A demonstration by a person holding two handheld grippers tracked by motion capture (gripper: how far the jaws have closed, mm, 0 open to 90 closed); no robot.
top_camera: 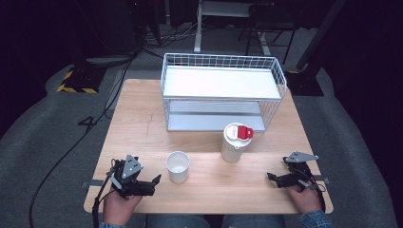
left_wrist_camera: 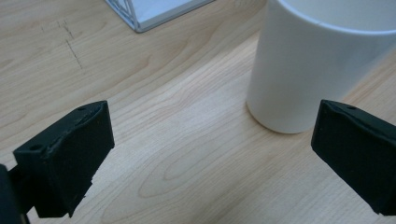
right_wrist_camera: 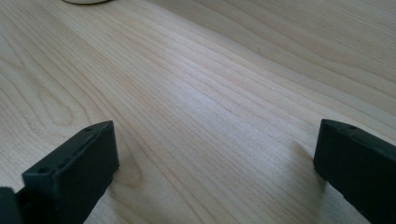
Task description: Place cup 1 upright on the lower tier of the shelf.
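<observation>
The table [top_camera: 142, 118] looked like pale wood with a fine wavy grain and a smooth, faintly satin top. The open cup [top_camera: 177, 166] near the left gripper [top_camera: 153, 183] seemed to be white matt plastic, smooth on its wall. The taller white container [top_camera: 233, 145] to its right looked like plastic too, with a glossy red part on its lid. The far rack [top_camera: 223, 90] was thin white-coated wire around flat, smooth white shelves. Both grippers' jaws looked like black matt plastic, slightly rough at the edges.
</observation>
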